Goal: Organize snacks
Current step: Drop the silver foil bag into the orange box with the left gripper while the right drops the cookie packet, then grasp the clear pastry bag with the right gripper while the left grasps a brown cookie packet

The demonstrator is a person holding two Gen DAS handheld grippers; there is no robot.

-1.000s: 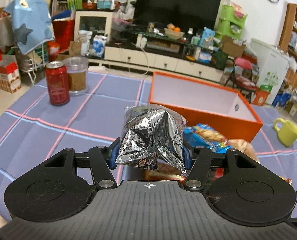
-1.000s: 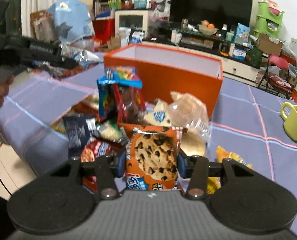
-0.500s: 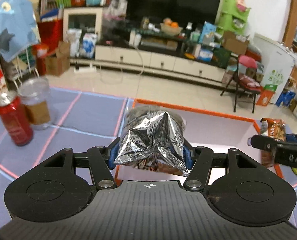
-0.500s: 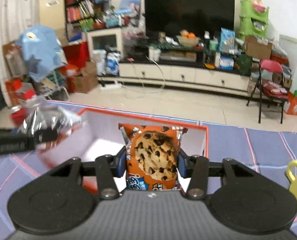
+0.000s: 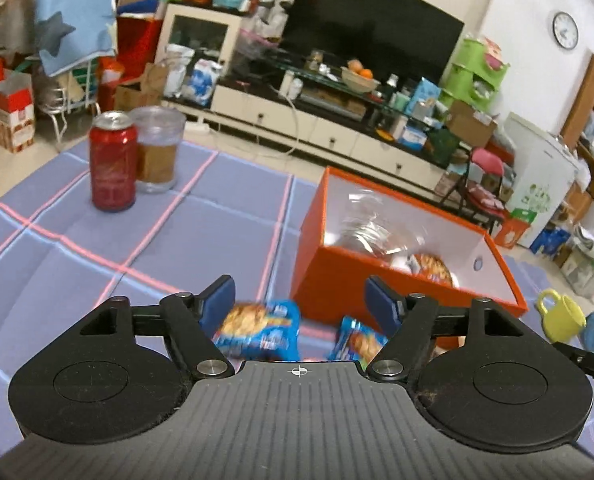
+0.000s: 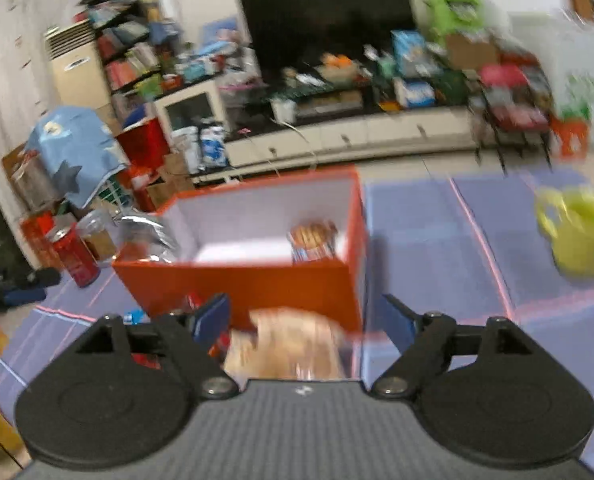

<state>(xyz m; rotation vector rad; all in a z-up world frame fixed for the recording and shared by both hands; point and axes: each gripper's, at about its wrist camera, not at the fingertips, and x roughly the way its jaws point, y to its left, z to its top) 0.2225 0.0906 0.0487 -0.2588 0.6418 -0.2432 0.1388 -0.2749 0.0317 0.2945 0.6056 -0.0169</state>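
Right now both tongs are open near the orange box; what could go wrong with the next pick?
1. The left tongs hang over two blue snack packets lying close together; closing may catch both.
2. The orange box stands just behind them, so a forward push could knock its wall.
3. The right wrist view is blurred, so aiming the right tongs at the pale bag may miss.

Storage box — orange outside, white inside. Tablecloth — lavender-blue, pink grid lines. Soda can red; mug yellow-green; snack packets blue; foil bag silver; finger pads blue.
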